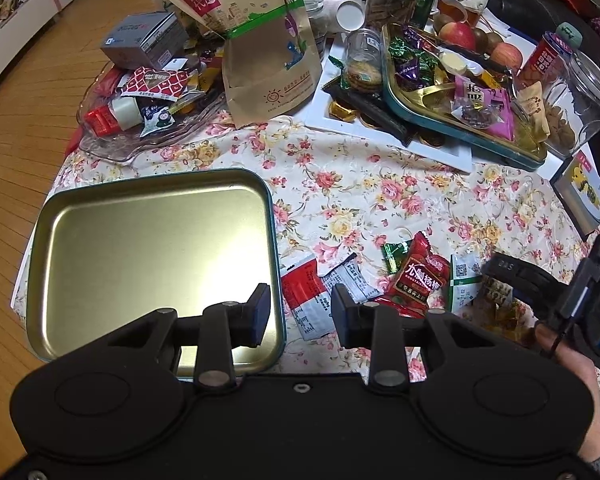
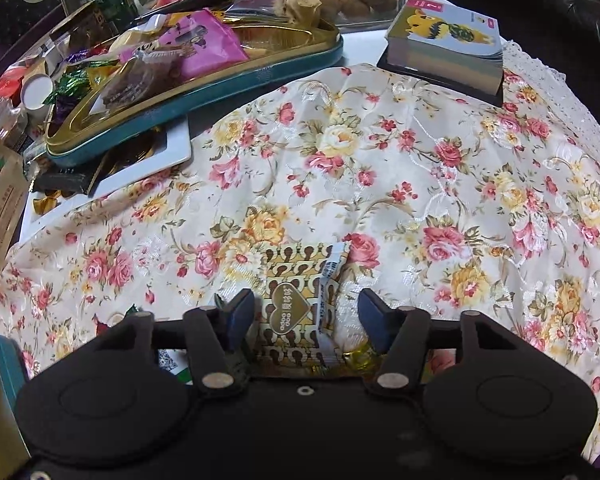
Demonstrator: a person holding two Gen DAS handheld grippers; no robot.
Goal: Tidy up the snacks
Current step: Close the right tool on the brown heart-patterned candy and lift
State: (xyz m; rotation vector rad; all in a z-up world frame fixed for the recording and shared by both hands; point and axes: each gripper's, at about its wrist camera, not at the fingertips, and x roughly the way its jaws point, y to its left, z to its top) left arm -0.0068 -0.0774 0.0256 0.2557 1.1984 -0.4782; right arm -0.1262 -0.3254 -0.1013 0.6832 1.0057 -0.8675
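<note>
An empty gold tin tray [image 1: 60, 240] with a teal rim lies on the floral cloth at the near left. My left gripper [image 1: 300, 312] is open above the tray's right edge, holding nothing. Loose snack packets lie right of the tray: a red one [image 1: 418, 280], a red-and-white one [image 1: 304, 300] and a green candy [image 1: 394, 254]. My right gripper [image 2: 306, 312] is open with its fingers either side of a gold-and-brown patterned packet [image 2: 296, 300] on the cloth; it also shows at the right edge of the left wrist view [image 1: 512, 276].
A second teal tin tray [image 2: 204, 92] full of sweets sits at the back on a white board [image 1: 380, 132]. A glass dish [image 1: 148, 136] of snacks, a paper bag [image 1: 268, 68], jars, apples and a card stack [image 2: 448, 40] crowd the far table.
</note>
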